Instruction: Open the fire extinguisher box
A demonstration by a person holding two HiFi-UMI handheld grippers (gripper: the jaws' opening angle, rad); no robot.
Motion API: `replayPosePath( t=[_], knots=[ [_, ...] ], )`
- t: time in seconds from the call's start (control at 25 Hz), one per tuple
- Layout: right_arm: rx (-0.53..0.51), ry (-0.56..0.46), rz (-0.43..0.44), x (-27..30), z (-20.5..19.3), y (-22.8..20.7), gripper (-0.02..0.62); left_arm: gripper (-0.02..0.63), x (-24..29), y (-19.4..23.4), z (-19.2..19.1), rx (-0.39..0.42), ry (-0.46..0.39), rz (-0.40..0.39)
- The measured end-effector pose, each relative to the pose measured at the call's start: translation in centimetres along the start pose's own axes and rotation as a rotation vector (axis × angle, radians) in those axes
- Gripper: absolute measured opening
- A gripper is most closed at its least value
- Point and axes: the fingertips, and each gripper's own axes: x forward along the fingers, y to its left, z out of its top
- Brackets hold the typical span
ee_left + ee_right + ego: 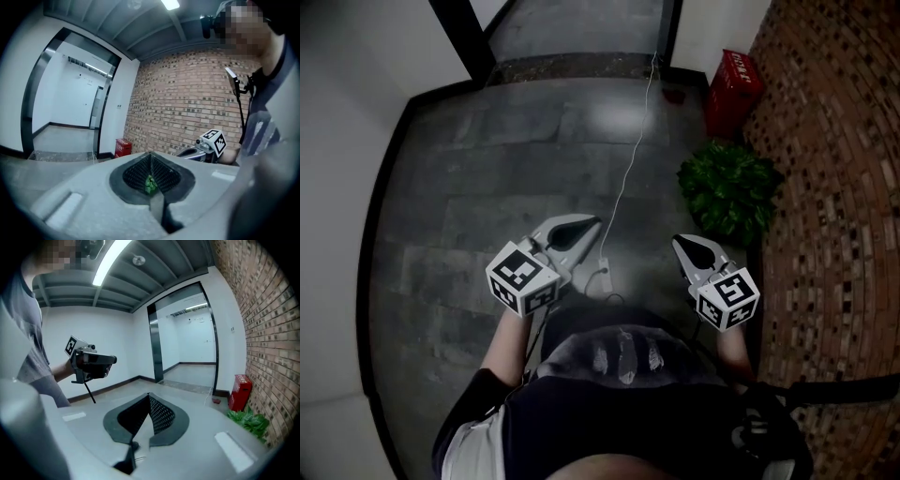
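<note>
I am holding both grippers low in front of my body, aiming them towards twelve o'clock, and neither is carrying anything. The left gripper (pixel 587 222) is pressing its fingers together pad to pad, with only a thin seam showing between them in the left gripper view. The right gripper (pixel 682 244) is doing the same, its jaws meeting on nothing. I judge I am carrying them shut because there is nothing within reach to grasp yet.

The fire extinguisher box (pixel 733 86) is sitting on the floor at about one o'clock in the head view, well apart from both grippers. It is standing against the foot of the brick wall (pixel 839 178), just beside the black frame of the doorway (pixel 666 33). It is showing as a red upright case with pale lettering too small for me to read. It is looking closed, though I cannot make out a latch or handle from here.

A green potted plant (pixel 729 190) is standing by the wall between me and the box, and a white cable (pixel 630 173) is trailing across the grey tiled floor (pixel 487 178) towards the doorway. I judge the opening is not yet started, with an approach past the plant coming first
</note>
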Motion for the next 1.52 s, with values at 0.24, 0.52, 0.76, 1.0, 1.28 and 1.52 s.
replayPosePath(
  t=[0.24,0.52,0.76,1.0,1.28,1.52],
  knots=[
    [-0.013,0.068,0.131,12.7,2.9,6.0,-0.002,0.002,-4.1,12.3,-0.8,-0.207,-0.025,-0.057],
    [0.011,0.071,0.101,25.9,10.0,9.6,-0.002,0.002,-8.4,24.5,2.5,-0.122,-0.033,-0.152],
    [0.012,0.098,0.090,31.4,12.6,8.7,-0.002,0.002,-8.1,31.4,4.5,-0.148,-0.048,-0.153],
    [0.019,0.057,0.012,35.0,15.0,3.8,-0.002,0.002,-5.0,35.6,4.2,-0.199,-0.037,-0.132],
    [0.099,-0.026,0.005,35.9,15.8,-7.3,-0.002,0.002,4.6,38.0,5.7,-0.167,0.041,-0.094],
    [0.114,-0.030,0.073,35.2,16.0,-16.6,-0.002,0.002,15.3,37.3,8.2,-0.114,0.112,-0.111]
  ],
)
